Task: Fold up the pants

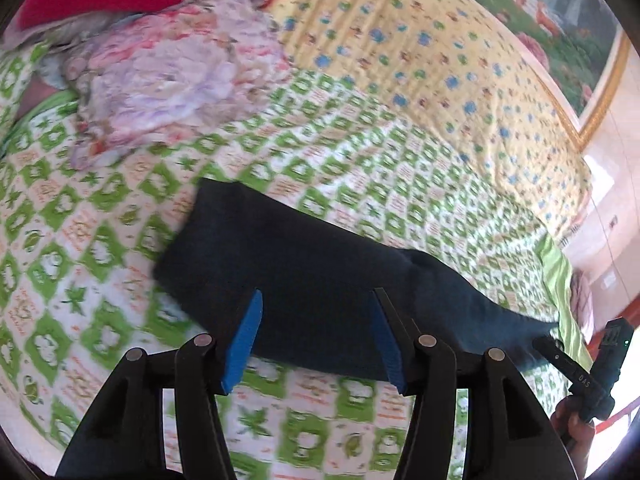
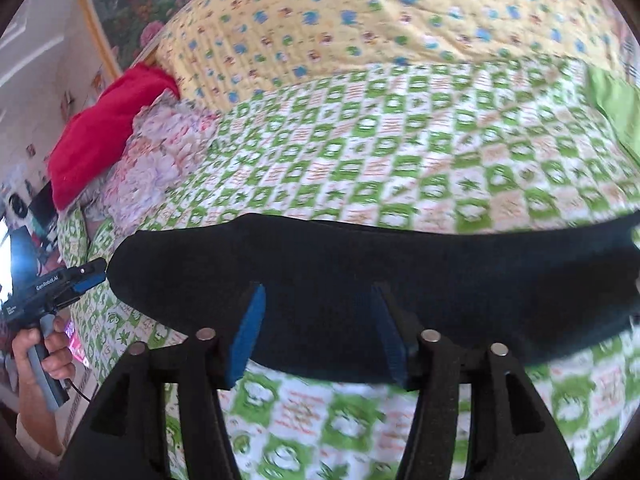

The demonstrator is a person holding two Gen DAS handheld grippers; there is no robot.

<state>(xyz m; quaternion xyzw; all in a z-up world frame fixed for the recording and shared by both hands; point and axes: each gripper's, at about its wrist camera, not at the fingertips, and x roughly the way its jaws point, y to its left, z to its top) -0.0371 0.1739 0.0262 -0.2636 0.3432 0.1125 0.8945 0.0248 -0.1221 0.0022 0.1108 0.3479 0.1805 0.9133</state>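
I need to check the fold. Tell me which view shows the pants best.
The right wrist view: the pants stretch as a long dark band across the bedspread, left end in frame. The left wrist view shows a shorter, angled part, its lower edge behind the open left gripper.

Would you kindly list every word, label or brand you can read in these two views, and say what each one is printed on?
"GenRobot.AI": on the side of the left tongs, seen in the right wrist view.
"DAS": on the black body of the right tongs, in the left wrist view.
Small white label below "GenRobot.AI": too small to read.
Orange lettering in the squares of the green-checked bedspread: too blurred to read.
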